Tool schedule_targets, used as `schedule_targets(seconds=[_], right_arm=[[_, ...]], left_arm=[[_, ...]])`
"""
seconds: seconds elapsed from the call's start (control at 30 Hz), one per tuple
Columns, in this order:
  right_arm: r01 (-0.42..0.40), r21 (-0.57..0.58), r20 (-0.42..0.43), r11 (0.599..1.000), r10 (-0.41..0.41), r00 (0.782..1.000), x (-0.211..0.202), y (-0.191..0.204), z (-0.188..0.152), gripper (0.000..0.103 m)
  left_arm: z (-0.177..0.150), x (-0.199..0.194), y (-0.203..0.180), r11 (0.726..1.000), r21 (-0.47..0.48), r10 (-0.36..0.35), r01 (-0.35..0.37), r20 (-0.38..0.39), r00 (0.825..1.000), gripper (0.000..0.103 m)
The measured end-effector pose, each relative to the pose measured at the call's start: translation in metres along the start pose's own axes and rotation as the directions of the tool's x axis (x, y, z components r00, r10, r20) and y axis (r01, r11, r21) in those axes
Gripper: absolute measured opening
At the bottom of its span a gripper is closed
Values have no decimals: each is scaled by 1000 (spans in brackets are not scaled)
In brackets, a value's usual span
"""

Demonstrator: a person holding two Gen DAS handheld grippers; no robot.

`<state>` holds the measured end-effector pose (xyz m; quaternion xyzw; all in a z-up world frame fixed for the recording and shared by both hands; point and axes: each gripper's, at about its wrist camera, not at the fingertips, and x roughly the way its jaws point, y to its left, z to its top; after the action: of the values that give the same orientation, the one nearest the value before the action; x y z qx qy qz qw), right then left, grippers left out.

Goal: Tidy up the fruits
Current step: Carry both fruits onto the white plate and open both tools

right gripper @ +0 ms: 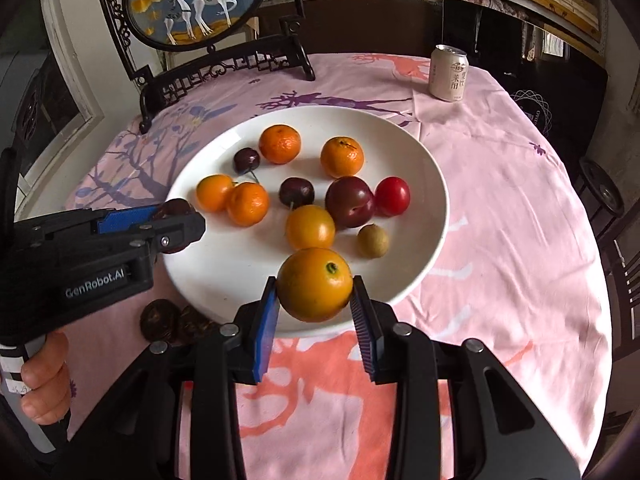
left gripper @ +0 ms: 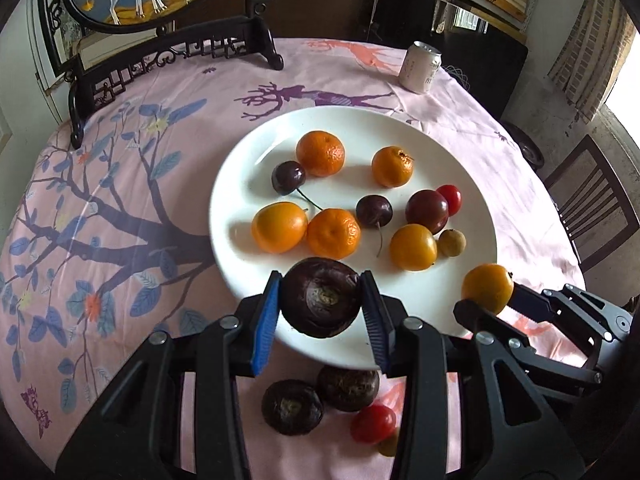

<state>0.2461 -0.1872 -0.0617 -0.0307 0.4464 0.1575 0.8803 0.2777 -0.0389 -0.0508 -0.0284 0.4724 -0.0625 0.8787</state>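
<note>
While each claw grips fruit, both hover over the plate (left gripper: 240, 184)

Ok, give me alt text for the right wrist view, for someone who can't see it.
The right hand-held gripper holds an orange fruit over the near rim of a white plate of mixed fruit on a pink tablecloth. The left hand-held gripper comes in from the left gripping a dark fruit; a can stands behind.

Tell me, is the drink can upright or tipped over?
Upright. The can stands on its base on the pink tablecloth, top rim facing up.
</note>
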Motion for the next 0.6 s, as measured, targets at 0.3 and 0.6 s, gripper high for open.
schedule_targets(seconds=[0.3,0.6], right_arm=[[34,-16,-40,999,-35,999,29,-12,15,45],[67,23,98,997,-69,993,-40,-20,11,56]], left_arm=[[17,24,0,1000,5,21,-21,-12,1000,41],[13,-44,14,999,-34,-38,42,121,992,69]])
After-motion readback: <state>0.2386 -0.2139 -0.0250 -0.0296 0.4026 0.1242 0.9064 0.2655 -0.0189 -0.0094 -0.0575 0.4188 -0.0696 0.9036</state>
